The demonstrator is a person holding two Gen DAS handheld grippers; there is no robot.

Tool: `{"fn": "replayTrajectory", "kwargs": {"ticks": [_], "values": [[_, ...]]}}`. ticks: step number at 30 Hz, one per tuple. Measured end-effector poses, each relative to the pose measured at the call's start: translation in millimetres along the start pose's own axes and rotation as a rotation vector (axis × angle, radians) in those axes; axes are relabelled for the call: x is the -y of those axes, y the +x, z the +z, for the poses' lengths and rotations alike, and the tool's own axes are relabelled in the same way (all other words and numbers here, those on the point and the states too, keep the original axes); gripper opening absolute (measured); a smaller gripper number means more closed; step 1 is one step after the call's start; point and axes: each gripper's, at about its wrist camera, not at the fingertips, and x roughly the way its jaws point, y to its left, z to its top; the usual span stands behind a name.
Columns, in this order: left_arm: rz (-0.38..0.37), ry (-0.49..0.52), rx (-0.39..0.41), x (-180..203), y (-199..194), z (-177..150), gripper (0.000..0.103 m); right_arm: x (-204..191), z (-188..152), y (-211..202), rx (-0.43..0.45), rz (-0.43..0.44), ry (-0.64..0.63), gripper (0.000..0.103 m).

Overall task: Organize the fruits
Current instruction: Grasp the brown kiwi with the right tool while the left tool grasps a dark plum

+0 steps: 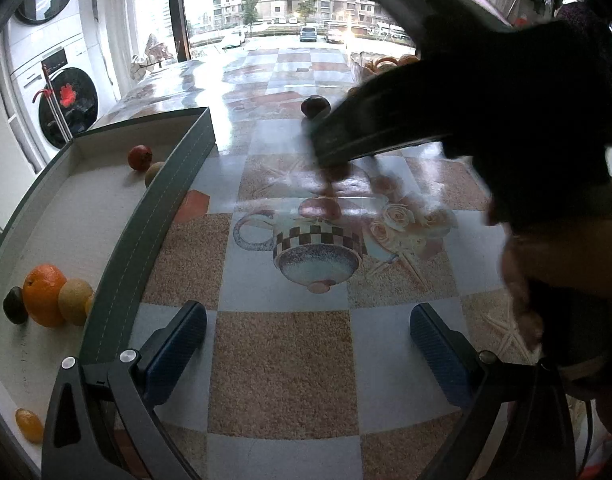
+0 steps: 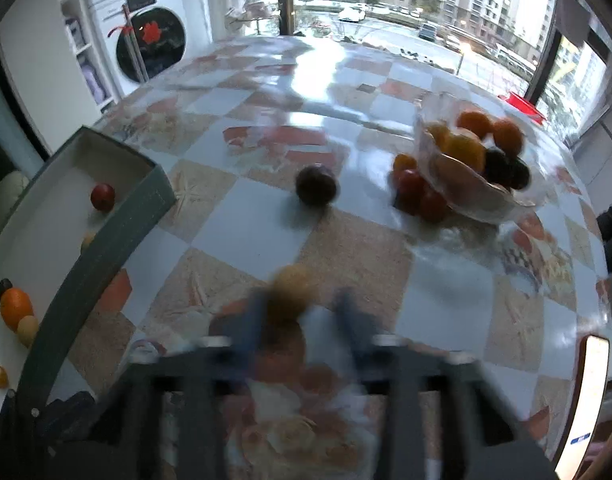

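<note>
your right gripper (image 2: 302,312) pinches a small tan fruit (image 2: 292,286) clear of the surface (image 2: 258,236) to carry toward the tray (image 2: 118,224), while your left gripper (image 1: 306,344) waits spread and empty.

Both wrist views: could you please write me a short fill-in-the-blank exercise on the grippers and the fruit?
The left gripper is ___, with nothing between its fingers.
The right gripper is ___ on a small tan fruit.
One dark purple fruit lies alone on the ___, between tray and glass bowl.
Missing words: open; shut; table.
</note>
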Motion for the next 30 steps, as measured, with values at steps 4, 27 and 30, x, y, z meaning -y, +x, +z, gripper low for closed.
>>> {"fn": "replayTrajectory", "kwargs": {"ticks": [4, 27, 30], "values": [[-0.001, 0.002, -0.009, 1.5, -0.1, 1.1, 0.102, 37.2, -25.0, -18.6, 0.021, 0.027, 0.125, 0.027], [0.086, 0.001, 0.006, 15.0, 99.3, 166.3, 0.079, 86.2, -114.5, -65.5, 0.12, 0.056, 0.32, 0.027], [0.089, 0.0, -0.031, 12.9, 111.9, 166.1, 0.057, 85.0, -115.4, -66.1, 0.125, 0.052, 0.321, 0.027]]}}
